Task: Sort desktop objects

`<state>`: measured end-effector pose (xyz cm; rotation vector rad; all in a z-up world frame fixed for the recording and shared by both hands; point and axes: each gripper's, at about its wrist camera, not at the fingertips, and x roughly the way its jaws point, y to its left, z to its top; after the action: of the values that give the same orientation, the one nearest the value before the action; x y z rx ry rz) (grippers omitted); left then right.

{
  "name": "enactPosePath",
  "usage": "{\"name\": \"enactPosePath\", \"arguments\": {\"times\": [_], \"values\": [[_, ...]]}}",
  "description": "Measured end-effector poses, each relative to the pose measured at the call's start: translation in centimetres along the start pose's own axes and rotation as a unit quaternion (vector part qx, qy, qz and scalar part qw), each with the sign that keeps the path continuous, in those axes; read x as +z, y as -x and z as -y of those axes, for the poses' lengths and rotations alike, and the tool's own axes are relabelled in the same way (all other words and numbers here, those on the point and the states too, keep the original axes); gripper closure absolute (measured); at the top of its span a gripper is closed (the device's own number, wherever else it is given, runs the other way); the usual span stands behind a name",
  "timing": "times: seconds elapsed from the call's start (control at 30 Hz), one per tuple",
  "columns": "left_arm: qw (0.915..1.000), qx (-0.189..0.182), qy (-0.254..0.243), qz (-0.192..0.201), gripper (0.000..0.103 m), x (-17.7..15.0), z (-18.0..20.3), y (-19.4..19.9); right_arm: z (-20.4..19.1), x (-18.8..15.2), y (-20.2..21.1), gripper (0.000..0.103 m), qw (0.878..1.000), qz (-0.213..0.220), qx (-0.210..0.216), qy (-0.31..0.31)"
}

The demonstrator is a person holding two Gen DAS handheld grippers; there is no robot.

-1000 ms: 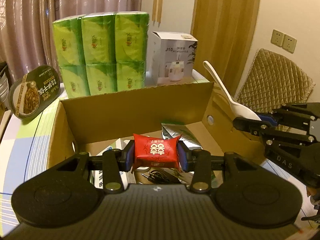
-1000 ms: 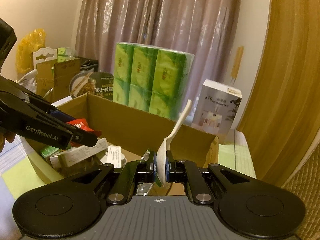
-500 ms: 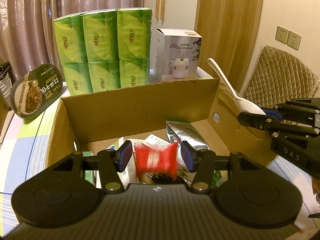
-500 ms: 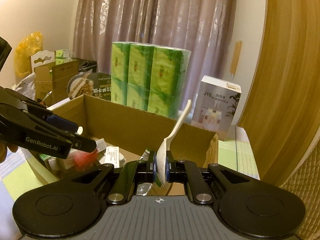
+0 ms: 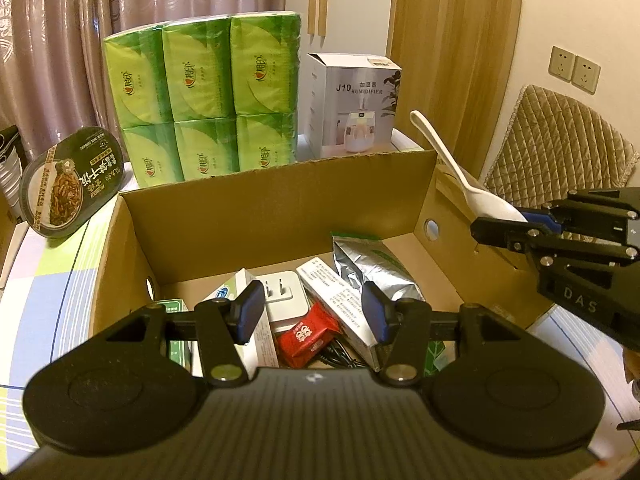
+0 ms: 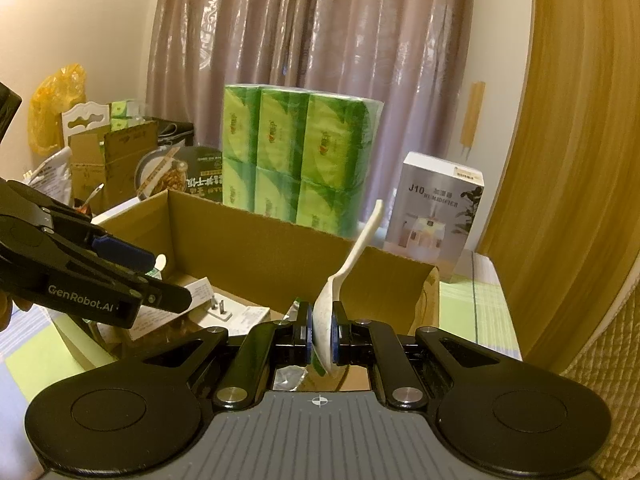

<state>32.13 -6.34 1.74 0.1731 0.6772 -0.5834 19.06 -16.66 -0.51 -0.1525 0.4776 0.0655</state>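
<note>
Cardboard box (image 5: 280, 204) on the desk already holds a silver pouch (image 5: 374, 266), cartons, a white plug (image 5: 282, 300) and the red packet (image 5: 306, 334) lying on them. Above it the left gripper (image 5: 312, 312) gapes, holding nothing. At the box's right edge the right gripper (image 6: 320, 334) pinches the white spoon (image 6: 348, 268), judged next to go in. The box's near contents are hidden behind the gripper bodies.

Domestic room, likely a home living or dining area. Pleated mauve curtains (image 6: 320, 60) hang at 12 o'clock, with wood-grain panelling (image 5: 452, 60) at 1 o'clock. A quilted chair cushion (image 5: 560, 152) and wall sockets (image 5: 574, 69) sit at 2 o'clock. Household goods crowd the tabletop: bulk tissue packs (image 5: 204, 100), a humidifier box (image 5: 352, 104), an instant-noodle bowl (image 5: 68, 188) at 10 o'clock.
</note>
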Motion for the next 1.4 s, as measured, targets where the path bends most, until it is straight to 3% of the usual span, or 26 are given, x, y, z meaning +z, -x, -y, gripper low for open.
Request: {"name": "enactPosePath", "arguments": {"times": [0.27, 1.0, 1.03, 1.07, 1.13, 1.17, 1.23, 1.4], "values": [[1.0000, 0.001, -0.003, -0.002, 0.055, -0.2, -0.1, -0.1, 0.1, -0.1, -0.1, 0.097, 1.000, 0.019, -0.016, 0.012], [1.0000, 0.000, -0.005, -0.005, 0.055, -0.2, -0.1, -0.2, 0.1, -0.2, -0.3, 0.096, 1.000, 0.014, -0.016, 0.017], [1.0000, 0.001, -0.005, -0.005, 0.055, -0.2, -0.1, -0.2, 0.1, -0.2, -0.3, 0.088, 1.000, 0.014, -0.017, 0.016], [1.0000, 0.001, -0.004, -0.005, 0.055, -0.2, -0.1, -0.2, 0.1, -0.3, -0.2, 0.062, 1.000, 0.016, -0.019, 0.015], [1.0000, 0.002, -0.001, -0.004, 0.050, -0.2, -0.2, -0.1, 0.3, -0.3, -0.1, 0.025, 0.999, 0.026, -0.025, 0.006], [1.0000, 0.004, 0.003, -0.003, 0.039, -0.1, -0.3, -0.1, 0.5, -0.3, 0.1, 0.024, 0.999, 0.031, -0.027, -0.001], [0.9998, 0.016, 0.008, 0.006, 0.031, -0.1, -0.6, 0.1, 0.7, -0.2, 0.2, 0.024, 0.999, 0.032, -0.027, -0.007], [0.9995, 0.025, 0.015, 0.012, 0.027, 0.1, -1.2, 0.4, 1.0, -0.2, 0.0, 0.024, 0.999, 0.025, -0.028, -0.016]]}}
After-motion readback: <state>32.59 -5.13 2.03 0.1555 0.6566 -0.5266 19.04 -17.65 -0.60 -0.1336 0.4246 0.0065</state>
